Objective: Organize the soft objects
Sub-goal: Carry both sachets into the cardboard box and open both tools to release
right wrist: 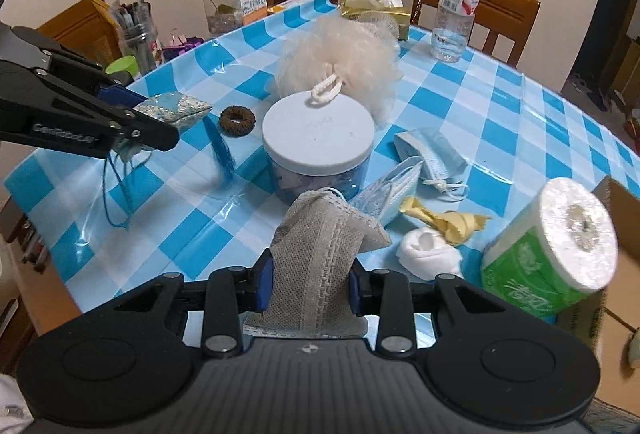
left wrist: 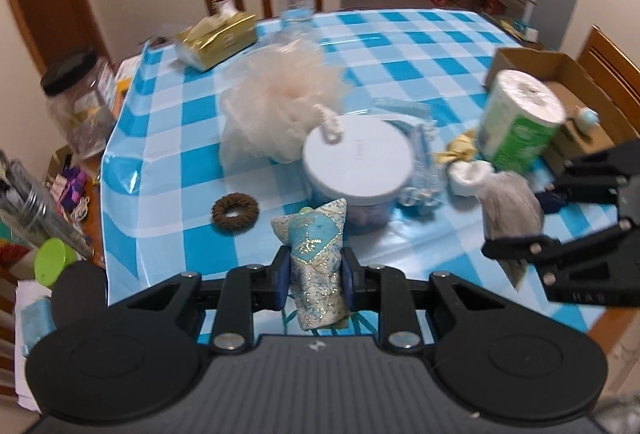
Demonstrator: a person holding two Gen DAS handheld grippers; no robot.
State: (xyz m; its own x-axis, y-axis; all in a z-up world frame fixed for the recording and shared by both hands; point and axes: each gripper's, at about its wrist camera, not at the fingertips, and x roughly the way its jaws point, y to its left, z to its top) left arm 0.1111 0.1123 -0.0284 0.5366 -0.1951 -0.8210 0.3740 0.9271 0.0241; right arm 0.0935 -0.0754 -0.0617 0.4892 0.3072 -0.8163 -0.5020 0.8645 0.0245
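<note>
Table (right wrist: 520,105), covered in a blue-and-white checked plastic cloth, carried the whole scatter of soft items. Cardboard box (left wrist: 560,69), open-topped at the right edge, was judged the likely receptacle; a paper roll (right wrist: 560,246) in green wrap leaned at its near corner. Loofah (right wrist: 340,57), cream mesh and very compressible, sat at table centre with its cord loop lying on the white lid of the jar (right wrist: 318,131).

Right gripper (right wrist: 310,282) was closed on the grey pouch (right wrist: 320,254), a limp mesh fabric bag with stitched seams, held above the near table edge, its top sagging to one side. Left gripper (left wrist: 314,274) was closed on the sachet (left wrist: 316,266), a small brocade cushion in blue with glittery thread, pinched at its waist and held clear of the cloth; in the right view, thin blue cords trailed beneath it.

Masks (right wrist: 424,157), two pale blue ones, lay just right of the jar; a yellow cloth (right wrist: 444,220) and a rolled white sock (right wrist: 428,252) lay near the roll; a brown scrunchie (right wrist: 237,120) lay left of the jar.

Risks, as judged: both loads were soft and could slip from the pads if squeezed unevenly; the trailing cords could snag the jar or loofah in transit; the leaning roll could be knocked over on approach to the box.
</note>
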